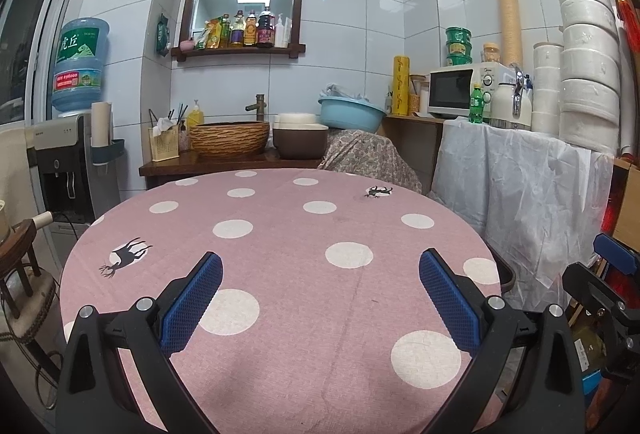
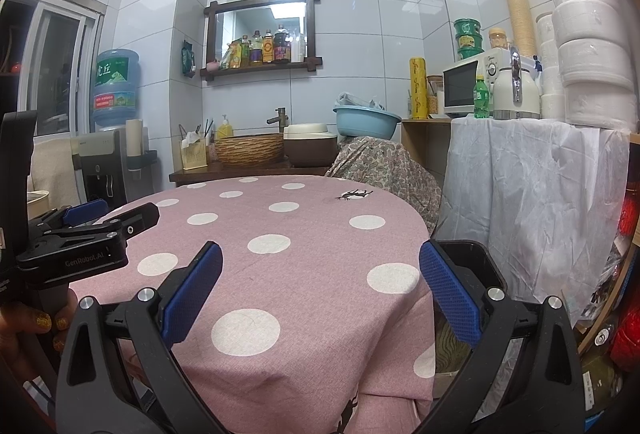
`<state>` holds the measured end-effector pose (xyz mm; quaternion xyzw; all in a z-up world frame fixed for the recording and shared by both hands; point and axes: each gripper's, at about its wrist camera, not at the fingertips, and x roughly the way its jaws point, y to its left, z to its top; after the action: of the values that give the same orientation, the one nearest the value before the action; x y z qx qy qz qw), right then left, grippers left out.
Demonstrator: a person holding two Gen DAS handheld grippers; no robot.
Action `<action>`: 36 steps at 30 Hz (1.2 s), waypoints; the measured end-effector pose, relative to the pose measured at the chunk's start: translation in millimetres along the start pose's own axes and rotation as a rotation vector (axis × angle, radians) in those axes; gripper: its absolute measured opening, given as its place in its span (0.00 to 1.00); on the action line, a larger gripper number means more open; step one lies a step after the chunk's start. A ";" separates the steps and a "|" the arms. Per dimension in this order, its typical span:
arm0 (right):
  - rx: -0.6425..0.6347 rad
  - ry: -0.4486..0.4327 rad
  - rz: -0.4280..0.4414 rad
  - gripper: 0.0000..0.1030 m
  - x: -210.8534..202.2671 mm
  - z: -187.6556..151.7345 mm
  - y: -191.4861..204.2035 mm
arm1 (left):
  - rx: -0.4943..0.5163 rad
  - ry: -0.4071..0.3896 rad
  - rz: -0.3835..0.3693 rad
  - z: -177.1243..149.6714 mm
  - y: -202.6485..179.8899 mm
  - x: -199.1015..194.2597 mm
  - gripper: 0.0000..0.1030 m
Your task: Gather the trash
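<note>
Above the pink dotted tablecloth (image 1: 280, 274), left gripper (image 1: 320, 298) and right gripper (image 2: 320, 298), both wide apart, holding nothing

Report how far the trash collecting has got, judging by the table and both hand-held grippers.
Done: the pink dotted tablecloth shows no trash in either view, so the table looks cleared, or nothing was ever there. In hand: nothing; the left hand-held gripper and right hand-held gripper are both open and empty. Left: nothing visible to collect; a dark bin sits by the table's right edge.
</note>
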<state>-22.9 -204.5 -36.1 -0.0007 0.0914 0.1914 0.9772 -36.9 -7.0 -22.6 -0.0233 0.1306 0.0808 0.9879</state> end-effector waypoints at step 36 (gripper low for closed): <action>-0.002 0.005 0.006 0.94 -1.8 -2.4 3.3 | -0.013 0.008 0.005 0.8 -0.3 0.4 0.95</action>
<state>-26.2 -202.2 -38.0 -0.0017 0.0937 0.1943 0.9765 -36.3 -7.2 -22.0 -0.0298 0.1341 0.0842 0.9869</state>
